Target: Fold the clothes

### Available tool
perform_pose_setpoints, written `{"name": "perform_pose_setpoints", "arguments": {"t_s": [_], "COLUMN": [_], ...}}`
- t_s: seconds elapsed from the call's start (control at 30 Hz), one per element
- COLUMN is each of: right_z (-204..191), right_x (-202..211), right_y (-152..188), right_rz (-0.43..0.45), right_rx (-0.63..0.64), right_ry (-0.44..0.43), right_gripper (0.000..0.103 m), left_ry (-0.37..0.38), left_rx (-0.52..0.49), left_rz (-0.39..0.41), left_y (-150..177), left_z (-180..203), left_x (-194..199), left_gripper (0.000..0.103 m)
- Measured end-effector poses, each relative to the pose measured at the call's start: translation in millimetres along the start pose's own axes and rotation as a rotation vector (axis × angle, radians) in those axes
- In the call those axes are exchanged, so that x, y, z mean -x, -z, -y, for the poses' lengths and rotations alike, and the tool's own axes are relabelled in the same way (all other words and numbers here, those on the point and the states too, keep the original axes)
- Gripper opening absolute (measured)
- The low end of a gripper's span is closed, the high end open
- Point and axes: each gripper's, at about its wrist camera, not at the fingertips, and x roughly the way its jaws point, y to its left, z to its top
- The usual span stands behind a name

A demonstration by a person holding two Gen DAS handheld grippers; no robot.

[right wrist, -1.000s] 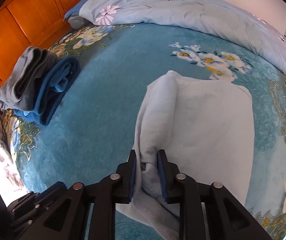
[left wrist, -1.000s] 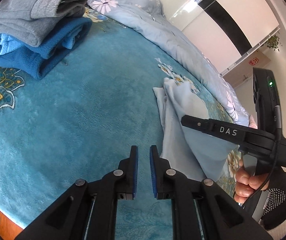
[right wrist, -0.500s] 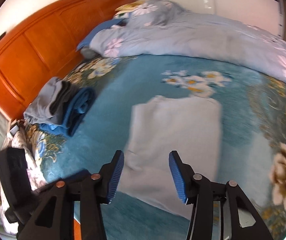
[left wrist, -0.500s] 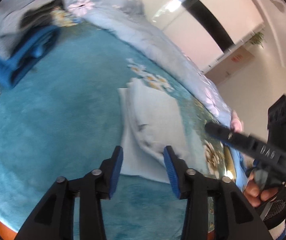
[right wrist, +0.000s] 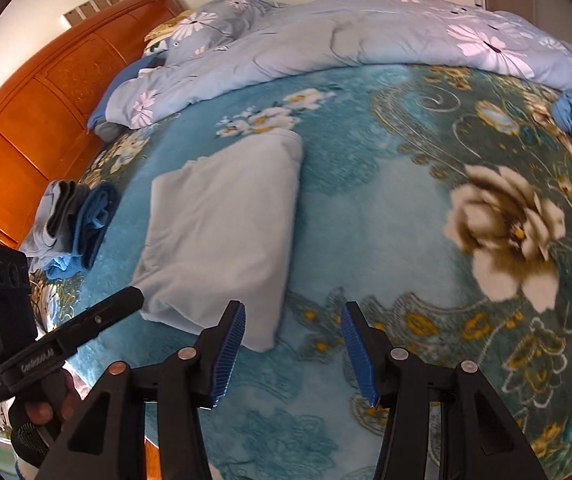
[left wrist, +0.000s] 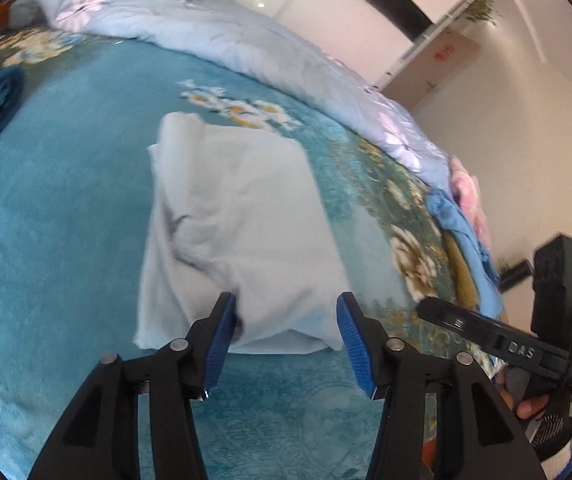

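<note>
2 grippers are seen nearest, the left gripper (left wrist: 284,322) and right gripper (right wrist: 292,330), both spread wide and empty. Just beyond, 1 pale blue garment (right wrist: 222,224) lies folded into a rectangle on the teal blanket (right wrist: 386,208). 1 stack of folded clothes (right wrist: 76,226) sits farther left.

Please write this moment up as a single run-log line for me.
left claw: open | right claw: open | pale blue garment: folded, flat on bed, unheld | folded pile: near headboard

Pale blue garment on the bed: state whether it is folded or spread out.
Folded. The pale blue garment lies as a compact rectangle on the teal blanket, layered edges showing at its near end. Both grippers are open and off it.
</note>
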Motion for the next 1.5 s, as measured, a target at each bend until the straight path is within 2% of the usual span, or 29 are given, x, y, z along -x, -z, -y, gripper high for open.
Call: {"name": "perform_pose_setpoints", "arguments": {"t_s": [0.17,0.27,0.33,0.4,0.47,0.57,0.7,0.87,0.93,1.03,1.07,1.1,1.13,1.17,1.2,1.23,1.3,1.5], "right_z": [7.1,10.2,11.2,12.3,14.2,17.0,20.7,22.6,19.8,11.6,8.1,4.2,0.7,-2.0,-4.4,-6.3,-8.1,-10.1], "right_x": [-4.6,-8.6,-10.4,-12.0,-13.0,-14.5,-16.6,-22.3,-26.0,-29.1,-30.2,-31.8,-33.5,-36.0,-39.4,-43.0,-51.1,-73.6], "right_y": [4.2,4.5,4.8,5.3,6.4,8.1,10.3,13.6,14.8,15.8,16.1,16.3,16.6,17.0,17.3,17.6,18.7,22.5], "right_rz": [-0.003,-0.006,-0.008,-0.009,-0.012,-0.017,-0.023,-0.036,-0.042,-0.046,-0.047,-0.047,-0.048,-0.051,-0.054,-0.059,-0.068,-0.083], "right_rx": [-0.007,-0.018,-0.023,-0.027,-0.030,-0.033,-0.038,-0.045,-0.048,-0.033,-0.023,-0.011,-0.002,0.002,0.003,0.001,-0.019,-0.100], "right_ry": [-0.010,-0.017,-0.021,-0.024,-0.024,-0.025,-0.025,-0.033,-0.045,-0.071,-0.082,-0.093,-0.103,-0.112,-0.122,-0.131,-0.149,-0.223], "right_gripper": [0.054,0.054,0.054,0.054,0.054,0.055,0.055,0.055,0.055,0.055,0.055,0.055,0.055,0.055,0.055,0.055,0.055,0.055], "left_ry": [0.035,0.084,0.077,0.073,0.079,0.113,0.089,0.010,-0.001,0.027,0.044,0.046,0.039,0.027,0.012,0.004,-0.005,-0.019], "left_rx": [0.026,0.031,0.051,0.087,0.123,0.161,0.105,0.091,0.110,0.139,0.143,0.142,0.139,0.137,0.135,0.141,0.154,0.137], "left_rz": [-0.019,-0.018,-0.026,-0.030,-0.026,0.002,0.064,0.006,-0.018,-0.008,0.005,0.017,0.029,0.038,0.047,0.049,0.040,-0.033], "left_y": [0.3,-1.5,-3.2,-3.7,-3.4,-1.1,-4.8,7.0,15.7,24.0,24.1,22.5,20.1,16.9,13.3,9.8,2.5,-23.0], "left_z": [-8.9,-6.6,-8.8,-15.4,-22.5,-31.5,-34.4,-54.3,-62.2,-68.6,-69.1,-69.6,-70.1,-71.4,-72.9,-75.0,-79.7,-87.7], "left_x": [-6.3,-9.4,-14.1,-17.4,-18.8,-13.7,10.5,3.1,-3.5,-0.2,3.8,7.9,12.1,14.8,16.9,17.4,12.5,-12.8], "left_gripper": [0.053,0.051,0.039,0.017,0.010,0.007,0.006,0.007,0.008,0.009,0.014,0.023,0.030,0.042,0.047,0.049,0.057,0.063]}}
